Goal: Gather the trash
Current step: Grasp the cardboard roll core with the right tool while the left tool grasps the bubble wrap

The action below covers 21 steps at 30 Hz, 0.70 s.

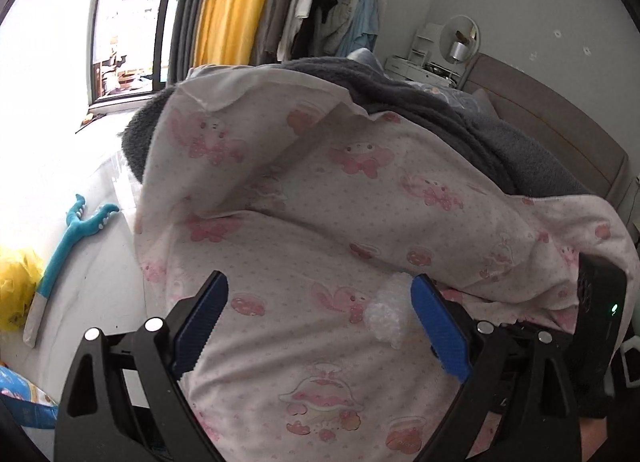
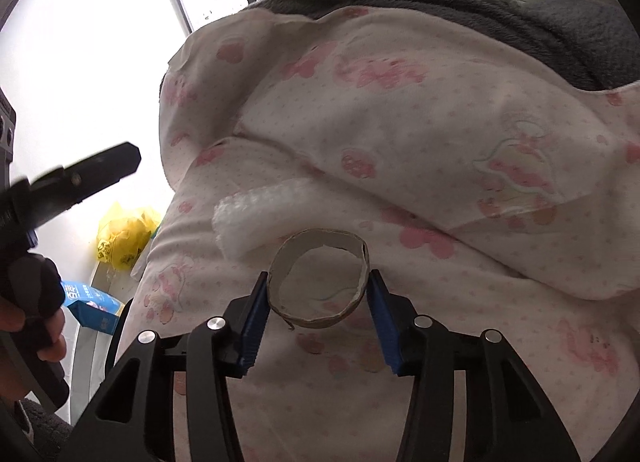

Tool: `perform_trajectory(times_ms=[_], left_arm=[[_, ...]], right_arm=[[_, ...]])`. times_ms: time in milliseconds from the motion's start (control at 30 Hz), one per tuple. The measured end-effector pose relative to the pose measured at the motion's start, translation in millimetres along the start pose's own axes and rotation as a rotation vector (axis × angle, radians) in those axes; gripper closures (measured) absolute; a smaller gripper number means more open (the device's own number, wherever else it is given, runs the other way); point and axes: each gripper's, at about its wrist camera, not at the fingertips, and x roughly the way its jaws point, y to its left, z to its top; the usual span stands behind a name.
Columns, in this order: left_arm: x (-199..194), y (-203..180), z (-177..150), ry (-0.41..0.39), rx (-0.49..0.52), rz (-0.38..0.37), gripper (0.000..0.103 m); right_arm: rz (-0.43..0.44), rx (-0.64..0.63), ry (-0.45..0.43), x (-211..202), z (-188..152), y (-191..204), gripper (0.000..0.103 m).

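The right gripper [image 2: 316,286] jaws clamp a cardboard ring [image 2: 320,282]; only the left view shows the left gripper [image 1: 320,298] jaws apart.

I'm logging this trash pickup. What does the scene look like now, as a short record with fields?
surface: pink-print quilt over a grey blanket
right gripper: shut on the cardboard ring, a pad on each side
left gripper: open, nothing between the pads
bubble wrap: lying on the quilt, just beyond the ring, not gripped
yellow bag: on the floor beside the bed
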Motion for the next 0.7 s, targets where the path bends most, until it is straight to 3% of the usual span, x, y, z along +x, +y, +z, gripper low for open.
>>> perform_trajectory(times_ms=[333, 700], left_arm=[[33, -37, -11, 0.051, 0.083, -0.094, 0.012], [66, -51, -16, 0.093, 0.098, -0.112, 0.025]], right_arm=[[-0.021, 0.031, -0.027, -22, -4, -35, 0.054], [-0.030, 0.039, -0.029, -35, -9, -61, 0.054]])
